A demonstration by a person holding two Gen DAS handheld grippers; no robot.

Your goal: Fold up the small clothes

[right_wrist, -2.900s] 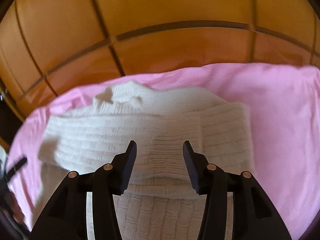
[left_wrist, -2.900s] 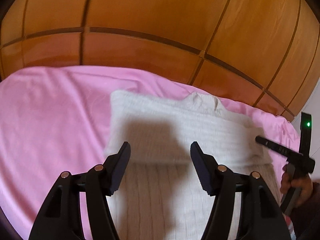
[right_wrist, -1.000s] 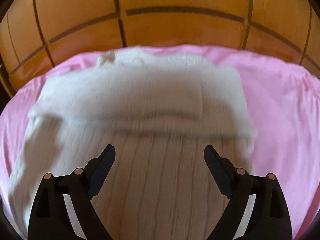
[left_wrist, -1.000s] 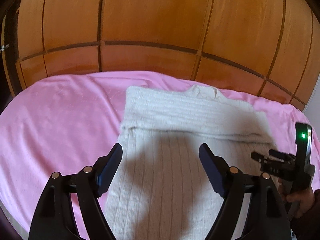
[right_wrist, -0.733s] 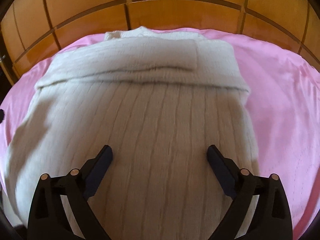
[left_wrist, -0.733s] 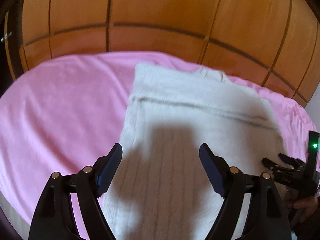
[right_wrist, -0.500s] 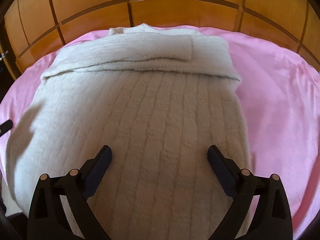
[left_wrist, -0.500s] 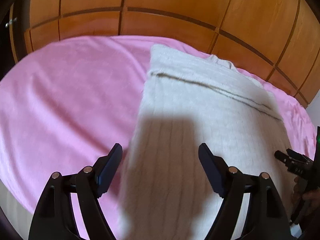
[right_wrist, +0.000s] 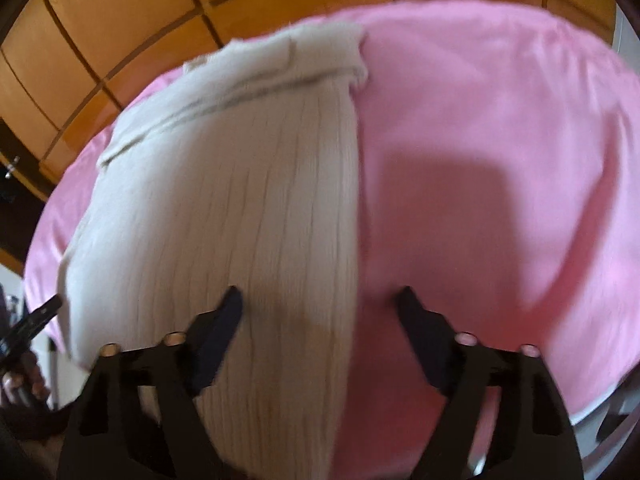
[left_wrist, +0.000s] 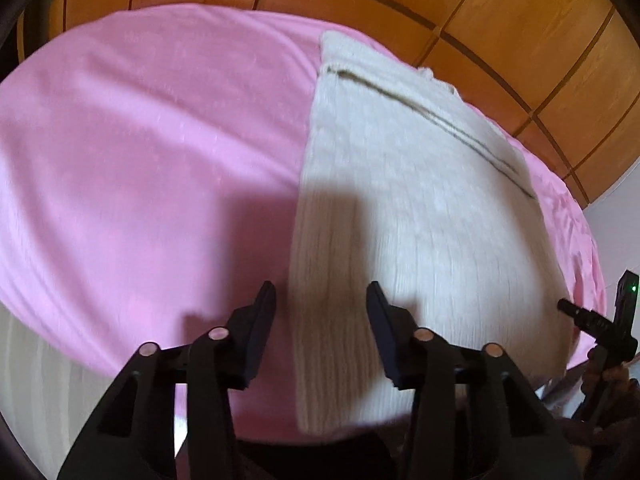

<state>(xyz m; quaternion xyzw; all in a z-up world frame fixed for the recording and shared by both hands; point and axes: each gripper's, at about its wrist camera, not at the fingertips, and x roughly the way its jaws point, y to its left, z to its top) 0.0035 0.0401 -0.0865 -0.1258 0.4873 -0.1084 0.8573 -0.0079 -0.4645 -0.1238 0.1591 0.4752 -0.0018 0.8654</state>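
A cream ribbed knit sweater (left_wrist: 420, 208) lies flat on a pink blanket (left_wrist: 152, 152), its sleeves folded across the far end. My left gripper (left_wrist: 322, 300) is open and empty, its jaws straddling the sweater's left edge near the hem. In the right wrist view the sweater (right_wrist: 240, 208) lies on the blanket (right_wrist: 492, 140), and my right gripper (right_wrist: 320, 300) is open and empty, straddling the sweater's right edge near the hem. The right gripper also shows at the right edge of the left wrist view (left_wrist: 580, 316).
A wooden panelled wall (left_wrist: 500, 12) runs behind the bed. The blanket's near edge (left_wrist: 100, 360) drops off below the left gripper. A white surface (right_wrist: 600, 404) shows past the blanket at the lower right.
Both grippers have pulled back from the folded sleeves to the hem and moved outward, left to the left edge, right to the right edge. The left jaws have narrowed somewhat.
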